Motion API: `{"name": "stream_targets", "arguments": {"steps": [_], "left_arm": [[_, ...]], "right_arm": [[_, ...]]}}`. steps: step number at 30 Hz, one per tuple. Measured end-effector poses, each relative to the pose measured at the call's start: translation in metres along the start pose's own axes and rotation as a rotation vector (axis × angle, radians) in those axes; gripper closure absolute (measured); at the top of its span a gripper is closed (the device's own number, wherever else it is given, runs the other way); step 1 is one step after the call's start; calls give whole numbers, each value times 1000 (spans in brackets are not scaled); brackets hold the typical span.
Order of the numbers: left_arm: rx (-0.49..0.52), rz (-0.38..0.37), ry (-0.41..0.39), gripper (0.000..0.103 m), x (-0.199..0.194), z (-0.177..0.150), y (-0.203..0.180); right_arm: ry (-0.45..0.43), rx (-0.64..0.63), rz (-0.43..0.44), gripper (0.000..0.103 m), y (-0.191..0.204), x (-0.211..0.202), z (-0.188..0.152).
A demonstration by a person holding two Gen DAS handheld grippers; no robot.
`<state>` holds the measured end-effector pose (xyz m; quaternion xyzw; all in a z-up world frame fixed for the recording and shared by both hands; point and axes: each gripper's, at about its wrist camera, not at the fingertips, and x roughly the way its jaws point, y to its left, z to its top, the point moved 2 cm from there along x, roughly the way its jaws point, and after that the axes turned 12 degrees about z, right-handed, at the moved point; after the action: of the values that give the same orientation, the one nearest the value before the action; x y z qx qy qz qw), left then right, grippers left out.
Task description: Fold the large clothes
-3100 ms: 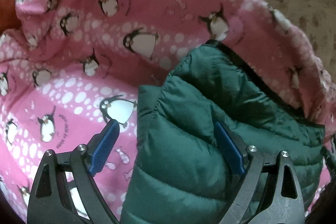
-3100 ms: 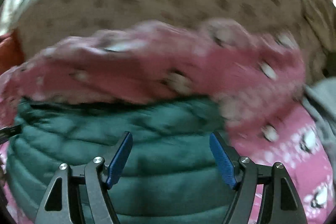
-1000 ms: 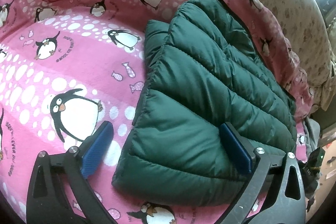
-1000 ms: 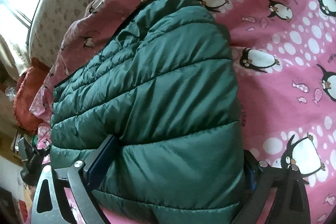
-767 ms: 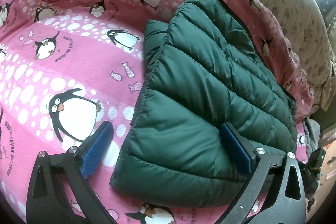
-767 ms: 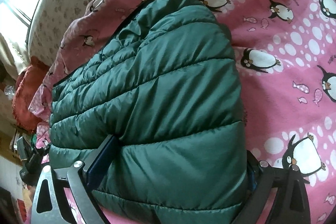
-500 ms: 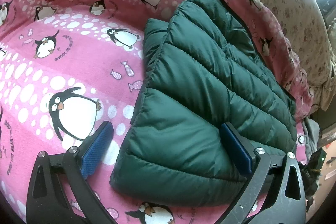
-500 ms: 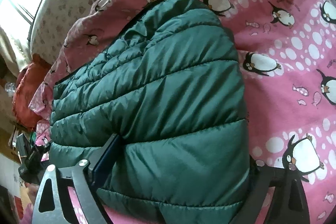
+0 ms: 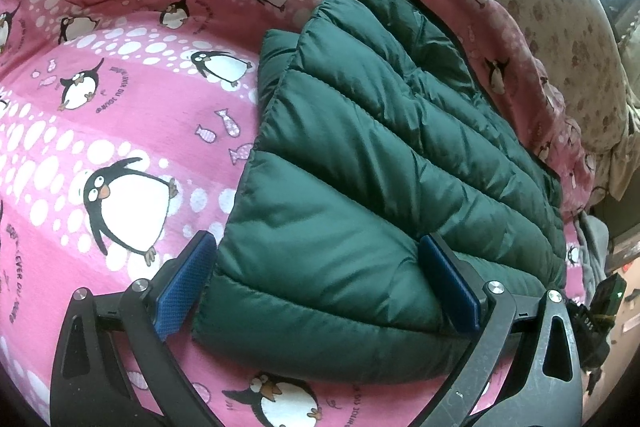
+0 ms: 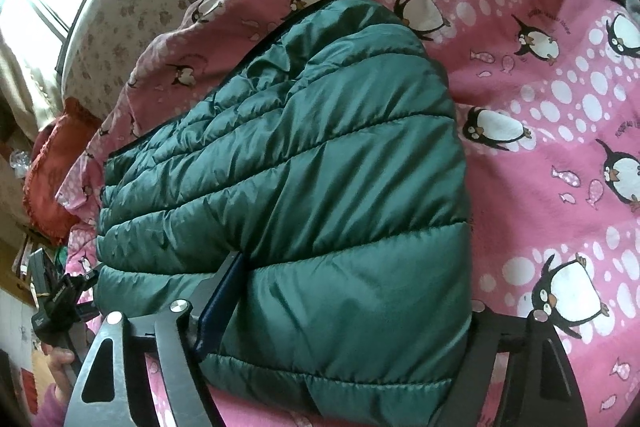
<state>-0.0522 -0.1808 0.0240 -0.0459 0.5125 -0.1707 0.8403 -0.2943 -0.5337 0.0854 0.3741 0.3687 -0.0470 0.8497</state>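
Left wrist: blanket [image 9: 120,131] lettering unreadable; left gripper [image 9: 320,279] spread astride jacket [image 9: 360,187]; right gripper [image 10: 344,311] closing around it

Three seconds back the pink penguin-print fleece blanket [image 9: 120,131] stood bunched up around the dark green quilted puffer jacket [image 9: 360,187] — now both wrist views look down on it lying flat, the folded jacket in full view from 12 to 6 o'clock. Over the last second the right gripper [image 10: 344,311] has been narrowing: its jaws are closing on the jacket's near corner, the 9 o'clock blue pad [image 10: 220,301] dug further into the padding.
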Motion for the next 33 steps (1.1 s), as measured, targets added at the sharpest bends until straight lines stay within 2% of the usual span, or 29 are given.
{"name": "stream_targets", "arguments": {"steps": [5,7,9,13,15,21,25,30,33], "left_arm": [[25,-11,-11,14,-4,-3,-1],[43,-10,-32,23,-9,-4,-2],[64,-10,-58,37,-15,-5,-2],[88,-12,-78,53,-26,-4,-2],[101,-8,-86,61,-31,-4,-3],[126,-23,-96,67,-59,-10,1],[160,-57,-86,68,-87,-31,14],[225,-75,-70,68,-118,-70,32],[229,-76,-50,68,-125,-88,43]], "right_arm": [[-3,-4,-2,26,0,-1,0],[-4,-11,-4,32,1,-2,0],[-6,-9,3,38,1,-5,0],[-13,17,31,54,1,-13,0],[-17,13,41,58,3,-19,0],[-15,-18,79,65,19,-42,-5],[-8,-29,125,65,32,-61,-13],[34,-49,153,65,43,-91,-44],[50,-38,175,66,45,-106,-67]]}}
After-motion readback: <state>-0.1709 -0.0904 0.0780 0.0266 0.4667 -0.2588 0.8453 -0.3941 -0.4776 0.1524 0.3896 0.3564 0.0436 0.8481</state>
